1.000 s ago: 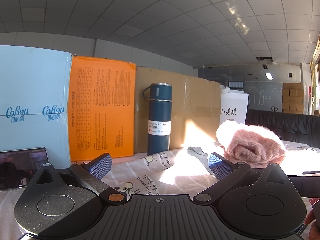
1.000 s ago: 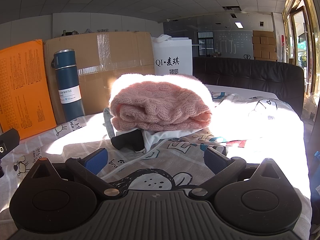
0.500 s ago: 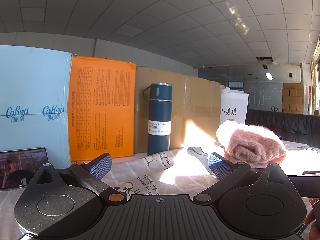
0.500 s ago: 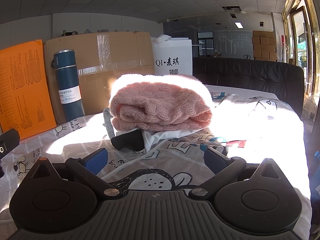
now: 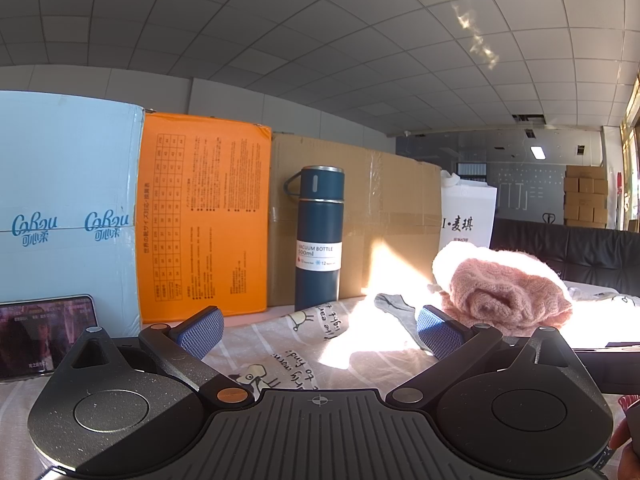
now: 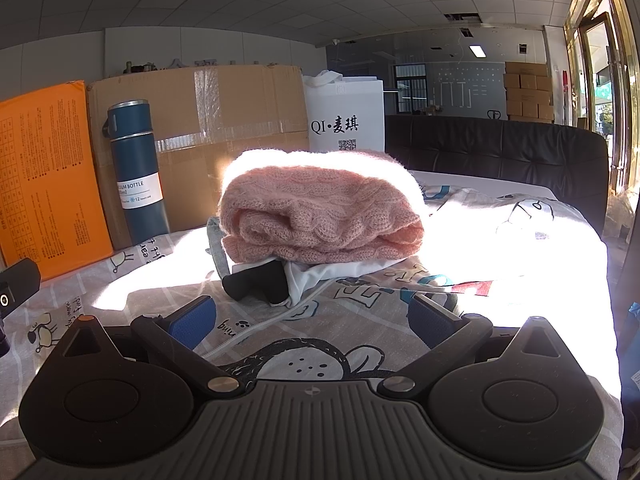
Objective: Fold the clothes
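My left gripper (image 5: 318,326), released; right gripper (image 6: 310,318), released, both empty. One phone (image 5: 44,334), left view only. One black garment (image 6: 260,282), right view only, under one folded pink sweater (image 6: 320,216). One flask (image 5: 319,240)

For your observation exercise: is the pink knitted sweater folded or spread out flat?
Folded. The pink sweater sits as a compact bundle with stacked layers showing along its near edge, resting on a white garment.
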`<state>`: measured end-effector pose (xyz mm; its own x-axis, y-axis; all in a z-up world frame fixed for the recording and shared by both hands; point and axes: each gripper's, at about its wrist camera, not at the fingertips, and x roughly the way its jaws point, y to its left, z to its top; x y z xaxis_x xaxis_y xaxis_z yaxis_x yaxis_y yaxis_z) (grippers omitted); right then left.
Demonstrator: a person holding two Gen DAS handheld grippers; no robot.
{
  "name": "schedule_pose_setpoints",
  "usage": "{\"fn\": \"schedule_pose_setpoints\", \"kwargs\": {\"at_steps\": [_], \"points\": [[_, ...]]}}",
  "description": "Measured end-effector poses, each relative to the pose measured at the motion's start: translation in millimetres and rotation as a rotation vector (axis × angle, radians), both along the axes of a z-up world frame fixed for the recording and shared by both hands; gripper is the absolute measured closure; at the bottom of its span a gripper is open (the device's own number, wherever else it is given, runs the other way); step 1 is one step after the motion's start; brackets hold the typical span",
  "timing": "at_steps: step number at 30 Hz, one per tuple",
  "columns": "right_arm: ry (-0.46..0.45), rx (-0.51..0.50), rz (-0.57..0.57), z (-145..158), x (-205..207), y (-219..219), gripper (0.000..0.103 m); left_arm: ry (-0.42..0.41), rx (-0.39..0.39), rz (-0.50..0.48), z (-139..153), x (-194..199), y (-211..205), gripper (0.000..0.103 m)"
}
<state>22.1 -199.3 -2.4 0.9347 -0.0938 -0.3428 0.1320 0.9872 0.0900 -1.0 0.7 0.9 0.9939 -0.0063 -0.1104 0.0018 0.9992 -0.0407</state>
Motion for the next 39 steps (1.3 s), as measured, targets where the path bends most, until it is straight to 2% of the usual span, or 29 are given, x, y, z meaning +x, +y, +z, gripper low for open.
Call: {"fn": "schedule_pose_setpoints", "kwargs": {"at_steps": [33,35,39], "points": [[-0.004,0.002,-0.001,0.9,-1.4,0.0,0.000,-0.003,0.004,0.001,0.3,-0.4,-0.7,0.000],[-0.030,0.020,0.005,2.1,-4.1,-1.7,0.000,-0.008,0.004,0.006,0.4,-1.1,-0.5,0.000],[-0.138,0.080,0.023,7.4,-18.0,-7.5,0.000,-0.055,-0.009,0.024,2.4,-8.3,1.6,0.000]]}}
